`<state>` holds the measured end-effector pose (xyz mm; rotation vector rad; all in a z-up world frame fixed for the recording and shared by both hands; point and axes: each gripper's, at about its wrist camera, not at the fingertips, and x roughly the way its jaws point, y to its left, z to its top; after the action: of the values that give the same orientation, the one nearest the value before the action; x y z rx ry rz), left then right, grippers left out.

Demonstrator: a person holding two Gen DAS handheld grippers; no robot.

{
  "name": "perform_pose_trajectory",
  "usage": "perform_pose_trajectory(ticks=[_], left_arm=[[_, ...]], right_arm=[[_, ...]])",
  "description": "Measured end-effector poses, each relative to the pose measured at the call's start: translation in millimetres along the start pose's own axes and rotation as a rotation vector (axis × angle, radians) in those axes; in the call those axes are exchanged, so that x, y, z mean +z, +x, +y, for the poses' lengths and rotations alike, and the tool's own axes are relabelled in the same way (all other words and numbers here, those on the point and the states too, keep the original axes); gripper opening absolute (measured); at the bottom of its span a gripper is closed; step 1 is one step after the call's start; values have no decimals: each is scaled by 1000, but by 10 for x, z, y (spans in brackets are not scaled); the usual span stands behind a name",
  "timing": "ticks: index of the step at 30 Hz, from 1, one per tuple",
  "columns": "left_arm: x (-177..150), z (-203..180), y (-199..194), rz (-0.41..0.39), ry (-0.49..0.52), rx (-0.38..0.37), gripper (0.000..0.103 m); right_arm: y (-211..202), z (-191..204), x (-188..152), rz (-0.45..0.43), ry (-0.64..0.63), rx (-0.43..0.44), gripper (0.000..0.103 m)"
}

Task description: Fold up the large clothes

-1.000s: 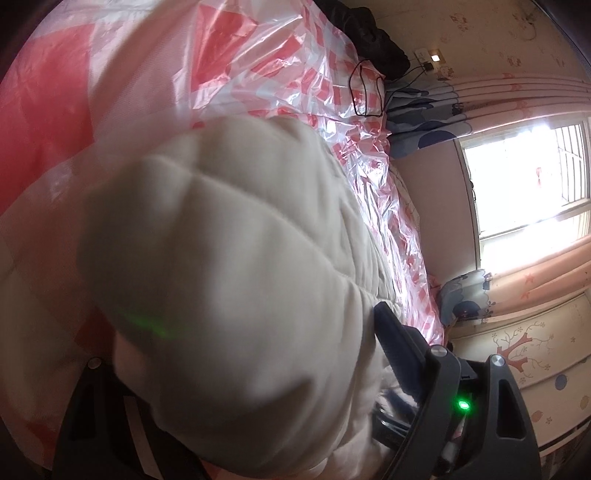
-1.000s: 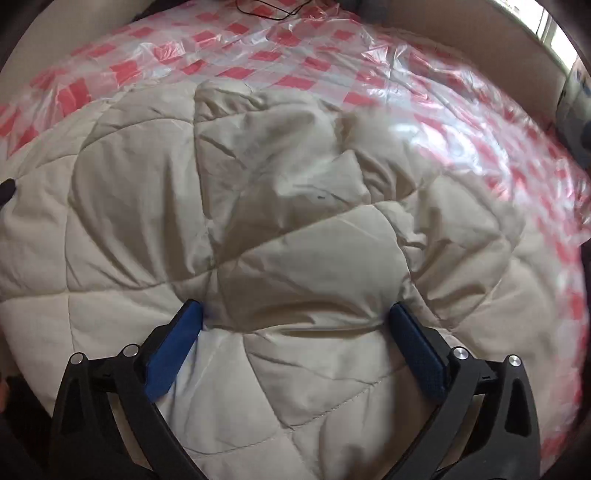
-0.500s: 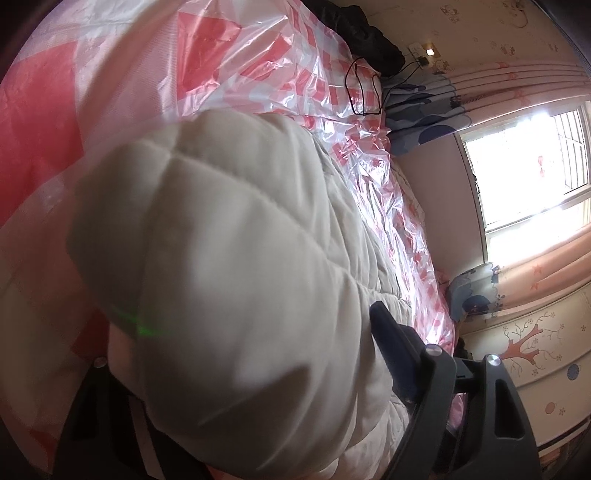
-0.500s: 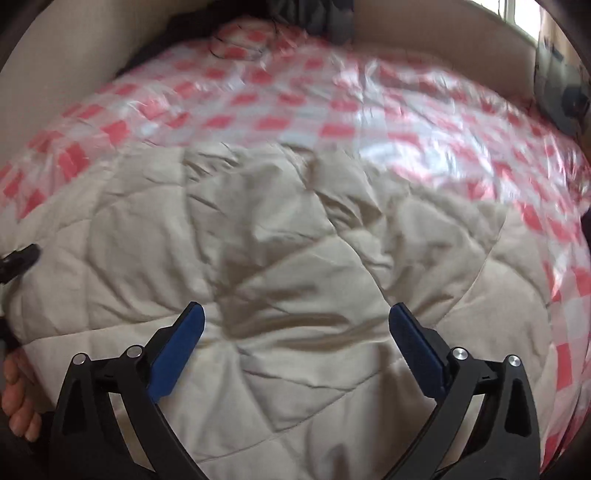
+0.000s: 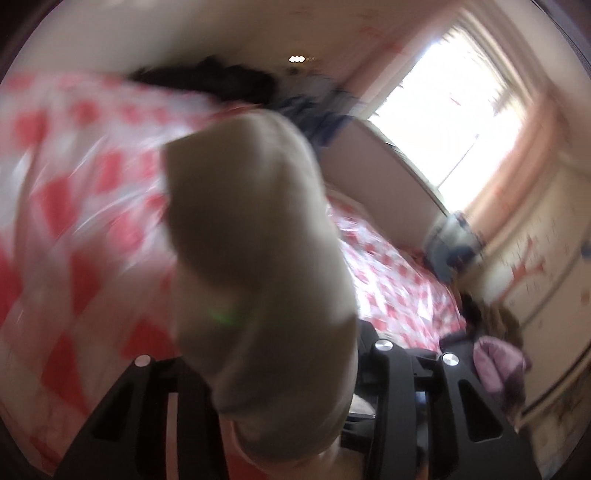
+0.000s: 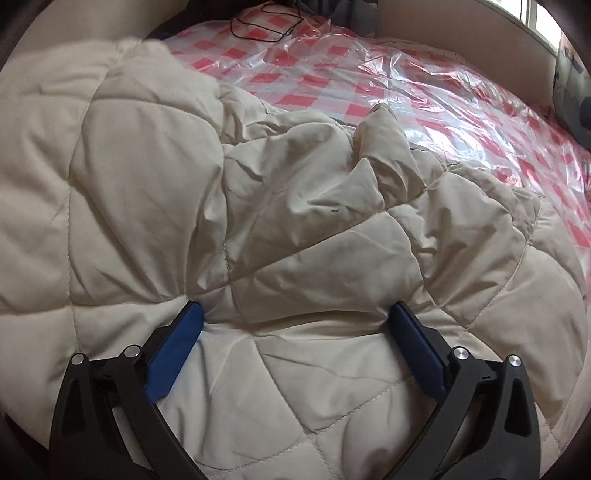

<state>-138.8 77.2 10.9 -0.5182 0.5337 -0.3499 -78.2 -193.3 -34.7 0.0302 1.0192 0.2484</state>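
Your left gripper (image 5: 280, 369) is clenched on a thick fold of the cream quilted coat (image 6: 258, 229), its jaws having just been closing, and the padded bundle (image 5: 255, 258) fills the gap between them and bulges out ahead in the blurred left wrist view. Behind that bundle lies the red-checked bed cover (image 5: 74, 206) under clear plastic, with a bright window (image 5: 450, 110) beyond the coat to the right.

Your right gripper (image 6: 295, 317) stands released and spread wide, both blue pads (image 6: 177, 347) pressed down into the coat without pinching it. The coat lies crumpled on the bed cover (image 6: 369, 85), one side heaped high to the left of the right gripper. Beyond the coat, a black cord (image 6: 266, 26) loops on the plastic near the bed's far edge.
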Motion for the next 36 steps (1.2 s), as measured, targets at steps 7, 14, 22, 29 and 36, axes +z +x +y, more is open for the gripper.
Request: perform_pose_trajectory(ticks=[7,14,22,29,36], left_arm=[[-119,-1072,278,47,294,-51,41],[-1009,-2029,909,233,632,-72,40],[-1841,-2427,1135,283,911,-15,46],[-2000,-2585,889,324,1026,-55,67],[-1211,-2352,140,232,838,-157,68]], right_arm=[[-753,-822,-223,-91,247,250,97],[-1090,-2544,-1118,-257,832,851,97],[-1287,-2986,-1068,-249,800,893,97],[-1074,-2349,-696,23,464,436,97],[-1004,-2275,-903,14,425,340,97]])
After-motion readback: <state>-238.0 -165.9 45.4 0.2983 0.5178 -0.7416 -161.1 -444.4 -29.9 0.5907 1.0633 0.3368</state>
